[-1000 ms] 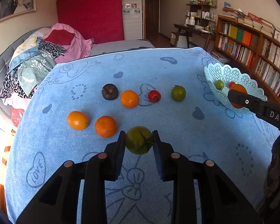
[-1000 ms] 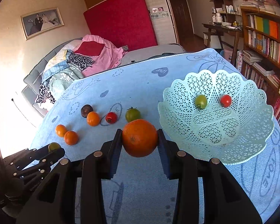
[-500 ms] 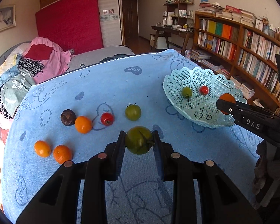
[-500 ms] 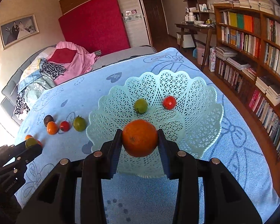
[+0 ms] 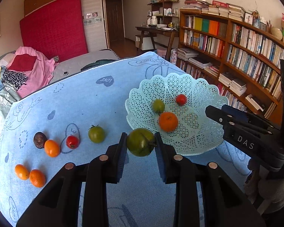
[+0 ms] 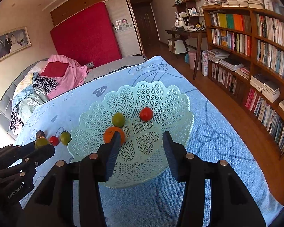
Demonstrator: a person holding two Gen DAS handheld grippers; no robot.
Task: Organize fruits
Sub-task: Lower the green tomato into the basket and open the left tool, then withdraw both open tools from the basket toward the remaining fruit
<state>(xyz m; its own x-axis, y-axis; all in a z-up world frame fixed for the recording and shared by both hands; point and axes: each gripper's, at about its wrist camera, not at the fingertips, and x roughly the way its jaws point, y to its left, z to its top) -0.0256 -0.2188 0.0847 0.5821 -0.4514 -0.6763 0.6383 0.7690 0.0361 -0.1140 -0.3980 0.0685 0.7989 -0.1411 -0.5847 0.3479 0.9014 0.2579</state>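
Note:
My left gripper [image 5: 141,139] is shut on a large green tomato [image 5: 140,145], held just above the cloth at the near left rim of the pale green lattice basket [image 5: 198,87]. In the basket lie an orange [image 5: 168,121], a small green tomato [image 5: 158,105] and a red tomato [image 5: 181,99]. My right gripper [image 6: 141,147] hangs over the basket's [image 6: 161,90] near side. Its jaws are opening and nothing is between them. The orange [image 6: 111,132] rests in the basket, partly behind the right gripper's left finger.
On the blue cloth [image 5: 85,98] left of the basket lie a green tomato [image 5: 96,134], a red tomato [image 5: 72,141], an orange [image 5: 52,148], a dark fruit [image 5: 39,139] and two more oranges [image 5: 37,177]. A bookcase [image 6: 255,56] stands on the right.
The right gripper's jaws have parted and the orange has dropped from them into the basket. My left gripper has carried the green tomato to the right, up to the basket.

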